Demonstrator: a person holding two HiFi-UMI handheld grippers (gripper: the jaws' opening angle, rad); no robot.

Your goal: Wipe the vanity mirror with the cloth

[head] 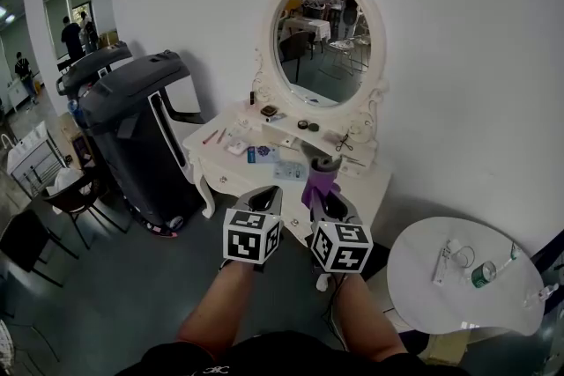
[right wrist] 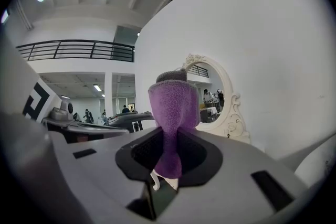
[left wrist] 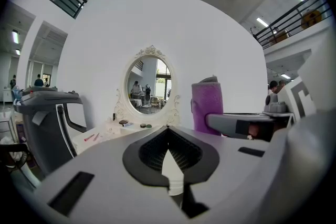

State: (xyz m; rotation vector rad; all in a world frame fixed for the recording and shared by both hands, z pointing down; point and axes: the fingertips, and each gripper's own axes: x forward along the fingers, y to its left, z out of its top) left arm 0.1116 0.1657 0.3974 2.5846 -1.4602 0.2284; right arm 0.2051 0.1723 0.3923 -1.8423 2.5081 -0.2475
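An oval vanity mirror in an ornate white frame stands on a white dressing table against the wall. It also shows in the left gripper view as the mirror and in the right gripper view as the mirror. My right gripper is shut on a purple cloth, which sticks up from its jaws as a folded wad. My left gripper is held beside it, short of the table, jaws closed with nothing in them. The cloth shows to its right.
Small items lie on the dressing table top. A large black machine stands left of the table. A round white side table with small objects is at the lower right. A dark chair is at the far left.
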